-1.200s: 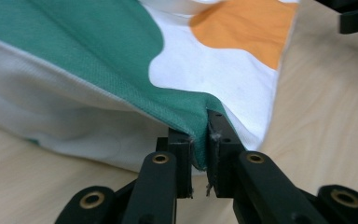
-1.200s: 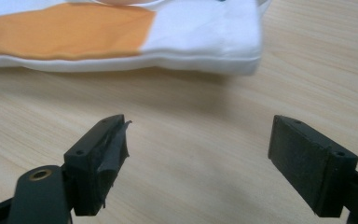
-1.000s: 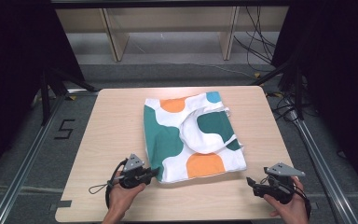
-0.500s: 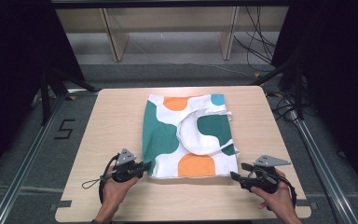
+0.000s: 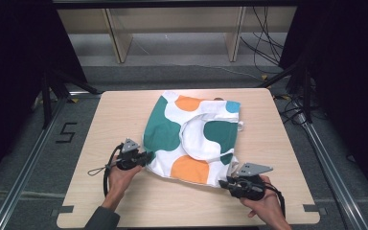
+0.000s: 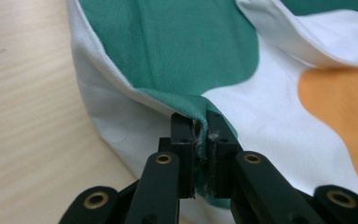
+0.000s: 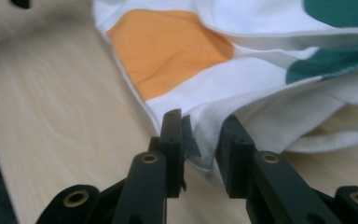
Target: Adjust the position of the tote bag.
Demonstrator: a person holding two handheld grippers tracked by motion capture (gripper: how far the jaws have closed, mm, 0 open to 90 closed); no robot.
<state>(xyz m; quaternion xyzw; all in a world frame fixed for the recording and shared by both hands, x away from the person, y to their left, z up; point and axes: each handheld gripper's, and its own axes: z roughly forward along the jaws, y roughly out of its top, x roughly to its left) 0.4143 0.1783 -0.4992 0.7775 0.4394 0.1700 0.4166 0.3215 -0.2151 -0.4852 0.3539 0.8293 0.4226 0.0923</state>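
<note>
A white cloth bag [image 5: 191, 139] with green, orange and blue patches lies flat in the middle of the wooden table [image 5: 120, 115]. My left gripper [image 5: 146, 158] is at the bag's near left corner. In the left gripper view, that gripper [image 6: 200, 126] is shut on the green hem of the bag [image 6: 177, 46]. My right gripper [image 5: 223, 182] is at the near right corner. In the right gripper view, that gripper [image 7: 201, 126] stands open, and the white corner of the bag [image 7: 168, 51] sits loosely between its jaws.
Bare wood runs along the table's left side and near edge. Beyond the table's far edge stands a pale shelf unit [image 5: 172, 28], with cables [image 5: 263, 57] on the floor at the back right. A metal rail [image 5: 326, 163] runs past the table's right edge.
My right gripper has moved left along the near edge up to the bag's right corner. My left gripper has shifted slightly forward, still at the left corner.
</note>
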